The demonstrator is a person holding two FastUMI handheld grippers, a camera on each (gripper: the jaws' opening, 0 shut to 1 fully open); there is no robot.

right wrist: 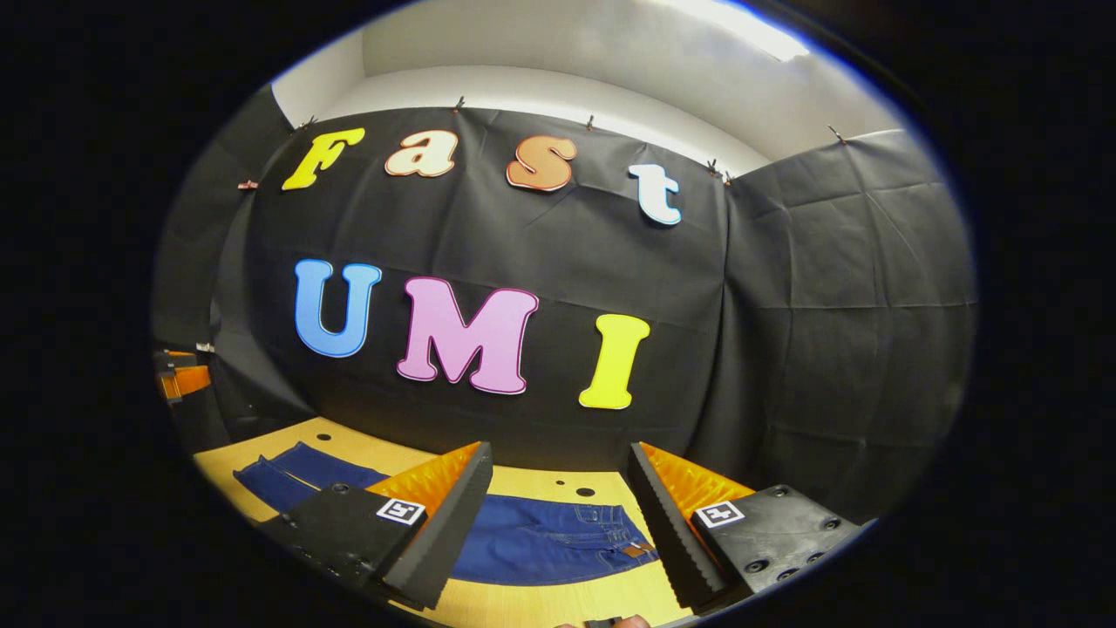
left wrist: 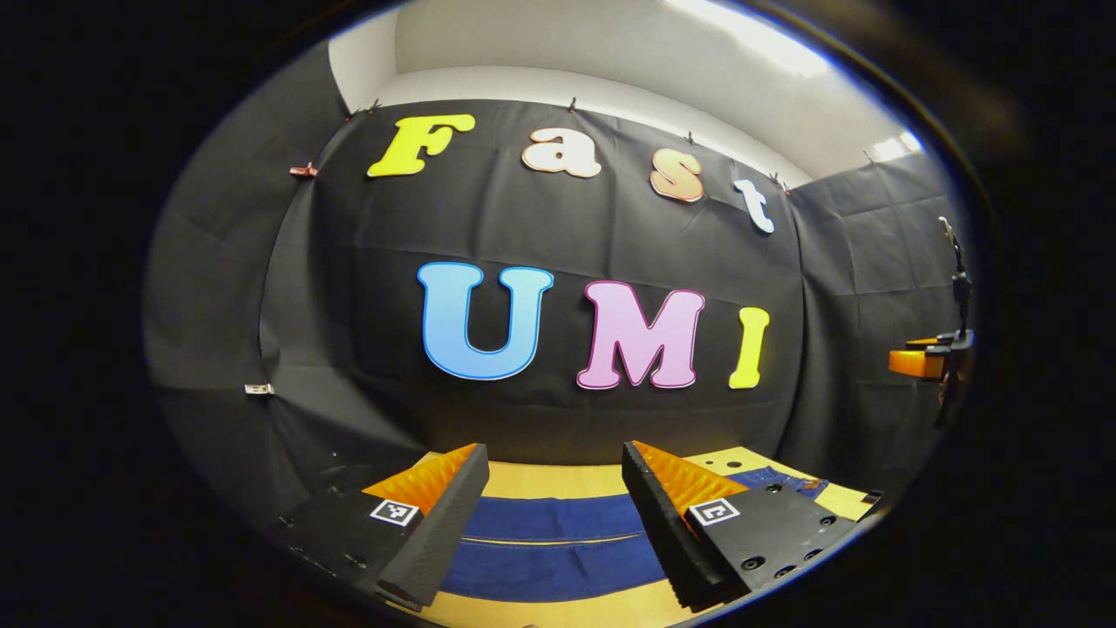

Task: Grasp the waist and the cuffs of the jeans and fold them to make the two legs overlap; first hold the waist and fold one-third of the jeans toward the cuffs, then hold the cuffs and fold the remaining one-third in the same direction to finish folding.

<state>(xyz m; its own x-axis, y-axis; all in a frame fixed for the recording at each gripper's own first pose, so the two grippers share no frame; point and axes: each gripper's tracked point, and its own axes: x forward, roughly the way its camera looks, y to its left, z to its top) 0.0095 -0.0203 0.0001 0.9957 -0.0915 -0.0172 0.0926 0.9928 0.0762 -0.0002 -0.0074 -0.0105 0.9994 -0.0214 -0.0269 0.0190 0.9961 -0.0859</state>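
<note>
On the wooden table (right wrist: 540,602) the jeans (right wrist: 540,541) lie flat, and both the left gripper (left wrist: 554,515) and right gripper (right wrist: 558,523) hover released, so each should descend squarely onto waist (right wrist: 623,532) and cuffs (right wrist: 261,480).

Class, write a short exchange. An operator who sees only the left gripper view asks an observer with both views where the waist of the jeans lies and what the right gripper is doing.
Operator: Blue denim of the jeans lies between the left gripper's fingers. Where is the waist?
Observer: In the right gripper view, the waist, with its brown patch, lies between the right gripper's fingers.
Operator: Is that gripper holding it?
Observer: No. Its jaws stand wide open and press on nothing.
</note>
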